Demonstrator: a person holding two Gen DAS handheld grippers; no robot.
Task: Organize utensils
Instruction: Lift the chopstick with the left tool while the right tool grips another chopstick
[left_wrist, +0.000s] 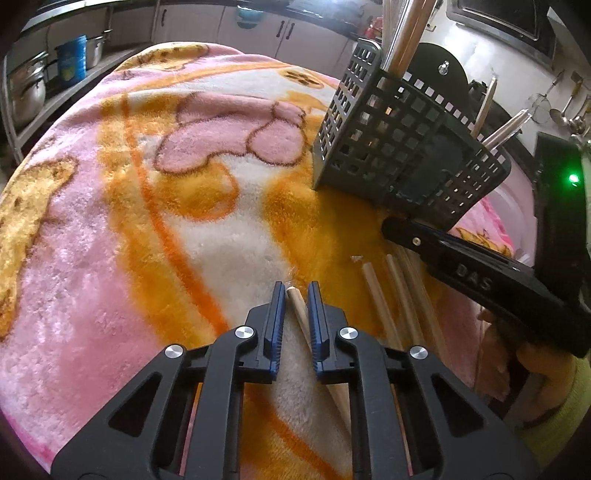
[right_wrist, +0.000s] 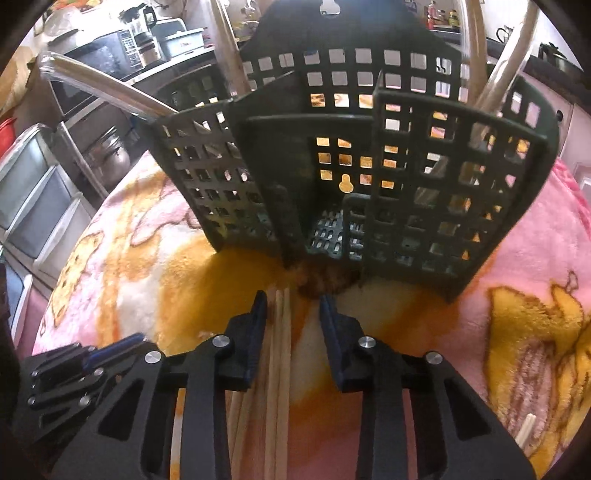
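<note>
A dark slotted utensil holder (left_wrist: 406, 147) stands on the pink and orange blanket (left_wrist: 129, 221) and holds metal and wooden utensils; it fills the right wrist view (right_wrist: 369, 166). My left gripper (left_wrist: 296, 290) is open, its jaws on either side of one wooden chopstick (left_wrist: 297, 306) lying on the blanket. Several more chopsticks (left_wrist: 399, 295) lie to its right. My right gripper (right_wrist: 291, 301) is open over a bundle of chopsticks (right_wrist: 279, 369) that runs along its left finger, just in front of the holder. It shows in the left wrist view (left_wrist: 480, 280).
Metal pots (left_wrist: 26, 92) and a blue container (left_wrist: 72, 61) sit on shelves at the left. Ladles (left_wrist: 569, 114) hang at the far right. Plastic drawers (right_wrist: 33, 206) and a coffee maker (right_wrist: 144, 33) stand beyond the blanket. A short wooden piece (right_wrist: 526, 434) lies at the right.
</note>
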